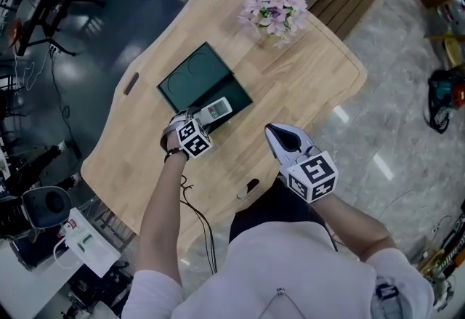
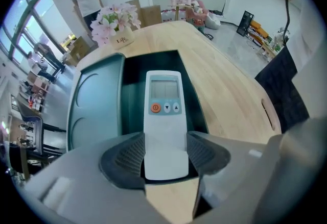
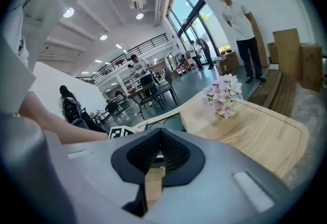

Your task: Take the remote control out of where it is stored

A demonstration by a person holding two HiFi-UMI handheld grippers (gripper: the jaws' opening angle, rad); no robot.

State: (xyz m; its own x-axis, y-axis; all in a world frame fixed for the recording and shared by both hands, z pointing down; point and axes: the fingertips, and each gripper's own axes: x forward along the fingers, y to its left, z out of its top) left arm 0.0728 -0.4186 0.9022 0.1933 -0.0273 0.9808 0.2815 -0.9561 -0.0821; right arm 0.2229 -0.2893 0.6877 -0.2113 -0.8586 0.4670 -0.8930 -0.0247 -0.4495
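White remote control clamped at lower end between ribbed pads of left gripper, jaws closed to its width. Rest of remote lies over open dark green case, face up. Right gripper jaws together, nothing between; sits at 5 o'clock from case, over wooden table edge. Left gripper view alone shows orange button, arrow keys, display. Head view alone shows both grippers.

Left gripper at frame centre, bare left forearm stretched up from the bottom edge. Its jaws pinch the remote control by the near end. Right gripper lower right of centre, jaws pressed together, nothing between them.
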